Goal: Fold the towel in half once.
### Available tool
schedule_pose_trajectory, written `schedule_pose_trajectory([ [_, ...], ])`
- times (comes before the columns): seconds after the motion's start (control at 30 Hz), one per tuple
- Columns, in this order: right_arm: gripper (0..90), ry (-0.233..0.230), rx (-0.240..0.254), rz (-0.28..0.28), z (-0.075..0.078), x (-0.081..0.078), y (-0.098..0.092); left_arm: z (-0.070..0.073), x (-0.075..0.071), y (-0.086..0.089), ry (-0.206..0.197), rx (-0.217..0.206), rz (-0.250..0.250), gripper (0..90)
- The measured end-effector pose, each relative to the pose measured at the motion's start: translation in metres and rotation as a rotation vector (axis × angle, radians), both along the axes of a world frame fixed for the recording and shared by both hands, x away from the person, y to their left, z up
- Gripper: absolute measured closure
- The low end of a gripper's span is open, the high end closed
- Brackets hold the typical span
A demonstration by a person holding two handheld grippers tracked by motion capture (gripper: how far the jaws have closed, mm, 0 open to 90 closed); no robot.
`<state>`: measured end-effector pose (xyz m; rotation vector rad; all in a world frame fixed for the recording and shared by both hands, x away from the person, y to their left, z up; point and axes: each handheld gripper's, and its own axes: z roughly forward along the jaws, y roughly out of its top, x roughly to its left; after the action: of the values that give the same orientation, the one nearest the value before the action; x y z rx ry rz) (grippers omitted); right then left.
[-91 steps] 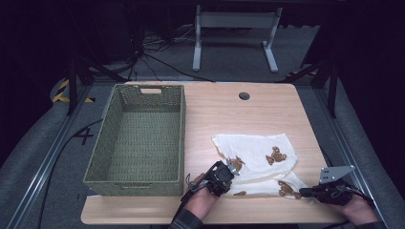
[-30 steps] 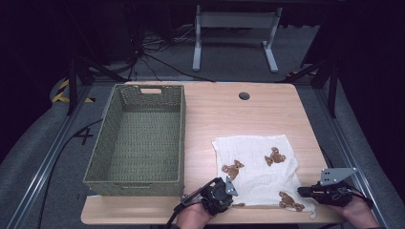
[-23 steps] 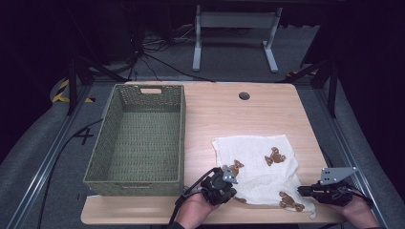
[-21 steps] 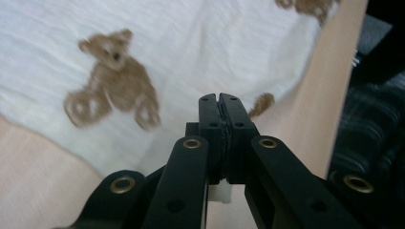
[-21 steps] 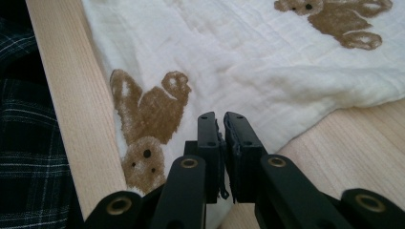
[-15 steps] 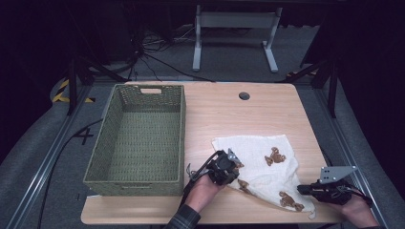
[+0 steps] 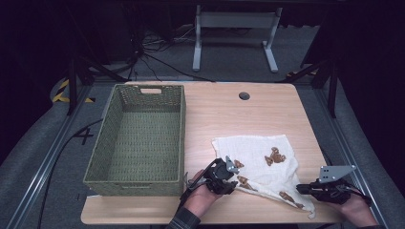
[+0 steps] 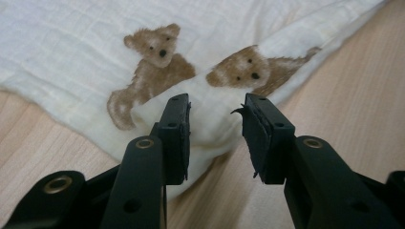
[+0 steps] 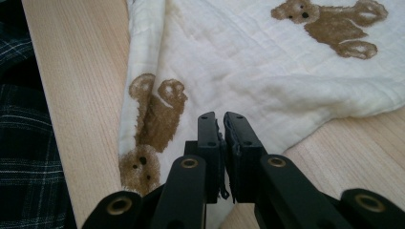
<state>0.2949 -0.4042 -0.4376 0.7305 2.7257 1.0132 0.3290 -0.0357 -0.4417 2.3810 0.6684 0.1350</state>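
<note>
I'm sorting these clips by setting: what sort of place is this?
Probably a lab or recording workspace, not a home: a lone wooden table on grey carpet, cables across the floor, dark surroundings, and a hand-held gripper working a bear-print cloth.

A light wooden table [image 7: 267, 114] stands on grey carpet [image 7: 43, 143] in a dark room, a white metal stand [image 7: 234, 28] and black cables [image 7: 157, 59] behind.

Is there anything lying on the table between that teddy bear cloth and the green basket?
Nothing visible does. Bare wooden table separates the cloth from the basket. The left tool sits at the cloth's near-left corner, jaws open around a fold; the right tool is shut on the near-right edge.
</note>
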Motion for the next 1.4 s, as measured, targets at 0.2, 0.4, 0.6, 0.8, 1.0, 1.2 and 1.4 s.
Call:
schedule_pose_trajectory([
  [0.2,85.3,0.000,0.000,0.004,-0.001,0.000,0.001,-0.005,0.007,-0.003,-0.010,0.037,0.002,78.2],
  [0.4,85.3,0.001,0.001,0.004,0.000,0.000,0.000,0.006,0.001,0.004,0.025,-0.011,0.006,84.9],
  [0.6,85.3,0.004,0.004,0.008,-0.001,0.000,0.001,0.013,-0.023,0.017,0.031,-0.048,-0.002,84.8],
  [0.8,85.3,0.006,0.005,0.018,-0.001,0.000,0.006,0.004,-0.050,0.033,0.095,-0.055,-0.025,84.6],
  [1.0,85.3,0.005,-0.004,0.017,-0.002,0.001,0.007,0.003,-0.062,0.041,0.083,-0.065,-0.027,71.8],
  [1.2,86.2,-0.019,-0.009,-0.056,0.000,0.007,-0.001,0.011,-0.034,0.026,0.040,-0.070,0.019,73.4],
  [1.4,85.8,-0.052,0.020,-0.122,0.006,0.029,-0.005,0.008,0.001,0.009,0.017,-0.028,0.096,76.0],
])
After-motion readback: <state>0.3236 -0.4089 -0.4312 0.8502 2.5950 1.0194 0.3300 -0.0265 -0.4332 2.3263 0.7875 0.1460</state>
